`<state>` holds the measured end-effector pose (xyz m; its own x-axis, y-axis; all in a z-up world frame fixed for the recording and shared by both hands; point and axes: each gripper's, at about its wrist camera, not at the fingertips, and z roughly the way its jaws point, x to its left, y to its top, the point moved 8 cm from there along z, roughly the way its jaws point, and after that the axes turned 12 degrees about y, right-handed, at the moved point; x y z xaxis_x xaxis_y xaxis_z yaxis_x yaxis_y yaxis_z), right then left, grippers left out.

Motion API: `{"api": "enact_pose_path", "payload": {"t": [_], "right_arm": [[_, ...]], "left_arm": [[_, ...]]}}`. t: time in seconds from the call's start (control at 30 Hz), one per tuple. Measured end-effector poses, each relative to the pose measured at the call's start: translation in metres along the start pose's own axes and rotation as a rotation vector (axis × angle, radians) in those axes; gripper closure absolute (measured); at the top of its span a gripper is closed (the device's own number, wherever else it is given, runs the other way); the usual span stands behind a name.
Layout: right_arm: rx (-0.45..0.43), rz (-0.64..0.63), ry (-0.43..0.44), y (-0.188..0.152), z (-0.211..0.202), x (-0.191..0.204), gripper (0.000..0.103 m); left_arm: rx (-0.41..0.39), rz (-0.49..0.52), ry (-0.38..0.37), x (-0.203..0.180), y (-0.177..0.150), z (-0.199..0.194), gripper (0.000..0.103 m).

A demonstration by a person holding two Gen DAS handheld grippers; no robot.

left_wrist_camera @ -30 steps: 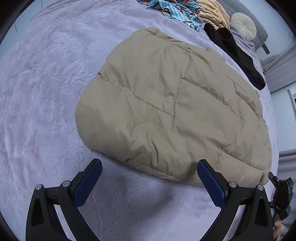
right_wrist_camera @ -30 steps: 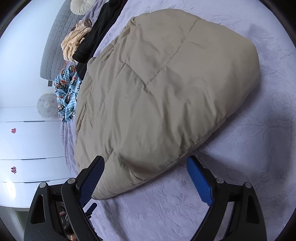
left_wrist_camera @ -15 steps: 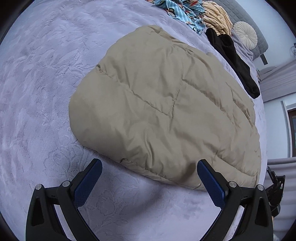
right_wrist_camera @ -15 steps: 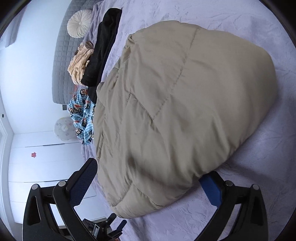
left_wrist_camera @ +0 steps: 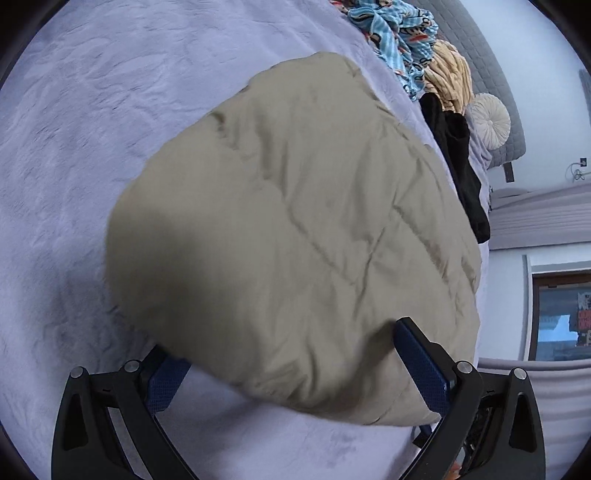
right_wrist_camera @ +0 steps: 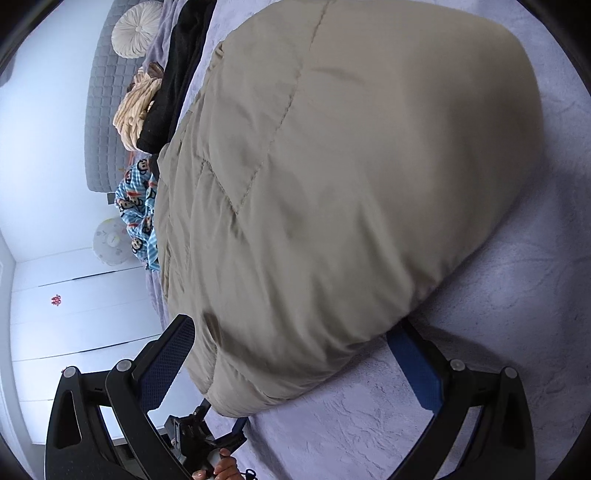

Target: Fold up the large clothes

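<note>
Lavender bedspread [left_wrist_camera: 92,110] under everything. Left gripper [left_wrist_camera: 291,373] spread wide, straddling near edge of tan quilted jacket [left_wrist_camera: 295,229], not pinching. Jacket lying folded mid-bed. Right gripper [right_wrist_camera: 295,354] likewise spread around jacket's corner. Black garment [left_wrist_camera: 458,162], patterned blue cloth [left_wrist_camera: 391,33] piled along far edge.

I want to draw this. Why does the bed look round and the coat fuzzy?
Both views bend straight lines, a fisheye effect. Left wrist view: the beige coat is smeared near the left tool, under a dark shadow. Right wrist view: its far edge is soft.
</note>
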<state>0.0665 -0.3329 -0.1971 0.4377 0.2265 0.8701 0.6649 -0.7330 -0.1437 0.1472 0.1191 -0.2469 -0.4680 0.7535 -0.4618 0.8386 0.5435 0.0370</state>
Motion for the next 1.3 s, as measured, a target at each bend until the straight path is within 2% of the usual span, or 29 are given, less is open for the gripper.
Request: {"api": "enact_pose_path", "payload": {"t": [0.1, 0.23, 0.27, 0.33, 0.37, 0.4, 0.43, 0.5, 0.53, 0.57, 0.67, 0.8, 0.97, 1.17, 1.3], "right_arm": [[0.008, -0.033, 0.024, 0.007, 0.012, 0.010, 0.000], [0.024, -0.030, 0.025, 0.015, 0.033, 0.008, 0.000], [0.021, -0.026, 0.020, 0.016, 0.036, 0.006, 0.000], [0.014, -0.015, 0.009, 0.018, 0.038, 0.003, 0.000], [0.011, -0.007, 0.011, 0.017, 0.038, 0.003, 0.000], [0.006, 0.009, 0.014, 0.017, 0.036, 0.002, 0.000], [0.000, 0.030, 0.018, 0.017, 0.034, 0.002, 0.001], [-0.006, 0.081, 0.010, 0.017, 0.030, -0.002, 0.019], [-0.003, 0.099, 0.021, 0.016, 0.029, -0.002, 0.042], [-0.009, 0.104, 0.031, 0.015, 0.025, 0.000, 0.055], [-0.012, 0.043, 0.025, 0.008, 0.015, 0.013, 0.074], [-0.015, -0.007, 0.024, -0.009, -0.002, 0.029, 0.078], [-0.011, -0.041, -0.013, -0.049, -0.026, 0.031, 0.078], [-0.021, -0.005, -0.060, -0.102, -0.058, 0.004, 0.078], [-0.008, 0.015, -0.101, -0.126, -0.077, -0.020, 0.078]], "left_arm": [[-0.017, -0.022, -0.013, -0.013, 0.015, 0.011, 0.000], [-0.039, -0.062, 0.039, -0.010, 0.026, 0.028, 0.001], [-0.052, -0.060, 0.063, -0.011, 0.027, 0.028, 0.008], [-0.072, -0.034, 0.076, -0.015, 0.032, 0.025, 0.030], [-0.077, -0.021, 0.058, -0.019, 0.033, 0.022, 0.050], [-0.082, -0.009, 0.056, -0.018, 0.034, 0.017, 0.062], [-0.093, 0.012, 0.063, -0.019, 0.036, 0.011, 0.068], [-0.118, 0.077, 0.071, -0.025, 0.036, -0.003, 0.081], [-0.131, 0.114, 0.074, -0.027, 0.035, -0.011, 0.082], [-0.144, 0.155, 0.079, -0.031, 0.032, -0.019, 0.083], [-0.180, 0.268, 0.100, -0.044, 0.026, -0.040, 0.085], [-0.181, 0.316, 0.078, -0.045, 0.019, -0.066, 0.085], [-0.146, 0.364, 0.080, -0.018, -0.009, -0.091, 0.085], [-0.056, 0.417, 0.117, 0.024, -0.061, -0.102, 0.085], [-0.004, 0.401, 0.134, 0.057, -0.096, -0.108, 0.085]]}}
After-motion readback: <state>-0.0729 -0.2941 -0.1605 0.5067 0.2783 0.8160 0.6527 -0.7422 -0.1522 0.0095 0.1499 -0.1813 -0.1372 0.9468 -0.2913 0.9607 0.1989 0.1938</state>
